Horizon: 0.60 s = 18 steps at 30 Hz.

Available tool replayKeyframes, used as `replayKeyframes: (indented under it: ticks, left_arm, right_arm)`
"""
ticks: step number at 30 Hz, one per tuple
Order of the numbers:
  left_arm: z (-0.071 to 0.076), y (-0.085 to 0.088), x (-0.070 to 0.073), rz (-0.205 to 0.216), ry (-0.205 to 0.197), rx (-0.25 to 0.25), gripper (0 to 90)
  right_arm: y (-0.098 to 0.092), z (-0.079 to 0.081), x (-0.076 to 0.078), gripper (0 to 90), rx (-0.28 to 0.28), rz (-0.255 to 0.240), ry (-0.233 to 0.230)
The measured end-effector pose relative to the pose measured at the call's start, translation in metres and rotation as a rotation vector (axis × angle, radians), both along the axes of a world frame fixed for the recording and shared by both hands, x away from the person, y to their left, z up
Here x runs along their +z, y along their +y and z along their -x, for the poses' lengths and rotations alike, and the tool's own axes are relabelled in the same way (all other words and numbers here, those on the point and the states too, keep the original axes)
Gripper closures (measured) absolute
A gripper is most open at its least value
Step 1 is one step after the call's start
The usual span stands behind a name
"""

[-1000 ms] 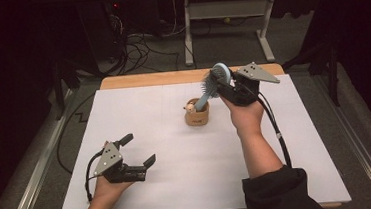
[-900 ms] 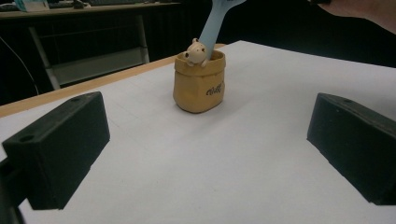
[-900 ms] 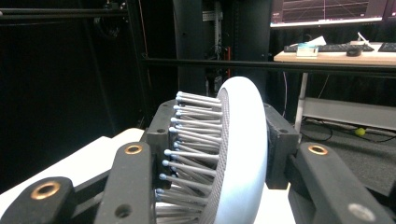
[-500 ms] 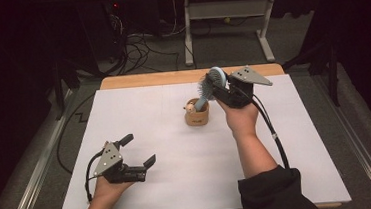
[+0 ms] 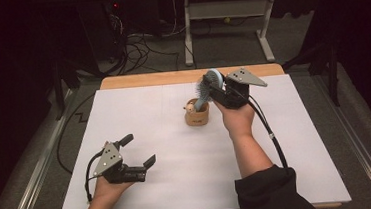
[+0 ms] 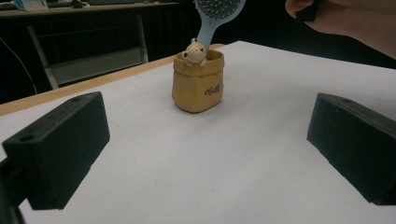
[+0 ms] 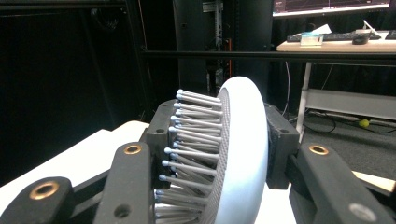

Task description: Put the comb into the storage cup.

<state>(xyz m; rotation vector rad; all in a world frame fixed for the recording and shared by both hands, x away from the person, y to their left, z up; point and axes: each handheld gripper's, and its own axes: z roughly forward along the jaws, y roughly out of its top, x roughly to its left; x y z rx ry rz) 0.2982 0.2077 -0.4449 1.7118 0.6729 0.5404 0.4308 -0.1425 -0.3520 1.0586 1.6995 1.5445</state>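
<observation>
The hairbrush (image 7: 233, 154), a pale blue paddle brush, sits clamped by its head in the right gripper (image 5: 218, 89): one black pad bears on the smooth domed back, the other presses into the pins (image 7: 191, 140), so the jaws are closed on it across its thickness. That hold looks only fair, since the pins are springy and give under pressure and the glossy back is likely slippery; a squeeze on the rim of the head or on the handle (image 6: 208, 32) would seat more firmly. The brush looks light and rigid in its plastic body, so it should carry easily, though it may pivot in the grip if the handle tip catches. The handle slants down into the small tan cup (image 5: 197, 116), beside a little bear figure (image 6: 194, 52) on its rim. The cup stands near the far middle of the white table top (image 5: 286, 141) and looks light enough to tip if nudged sideways. The left gripper (image 5: 139, 150) rests low near the front left, its jaws wide apart and holding nothing
</observation>
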Motion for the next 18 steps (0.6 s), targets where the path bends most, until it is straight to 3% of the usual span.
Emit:
replayKeyframes:
  ticks: [18]
  left_arm:
    - [0.0003, -0.0003, 0.0003, 0.006, -0.001, -0.004, 0.0]
  right_arm:
    - [0.0063, -0.0028, -0.0057, 56.4, 0.009, 0.004, 0.005]
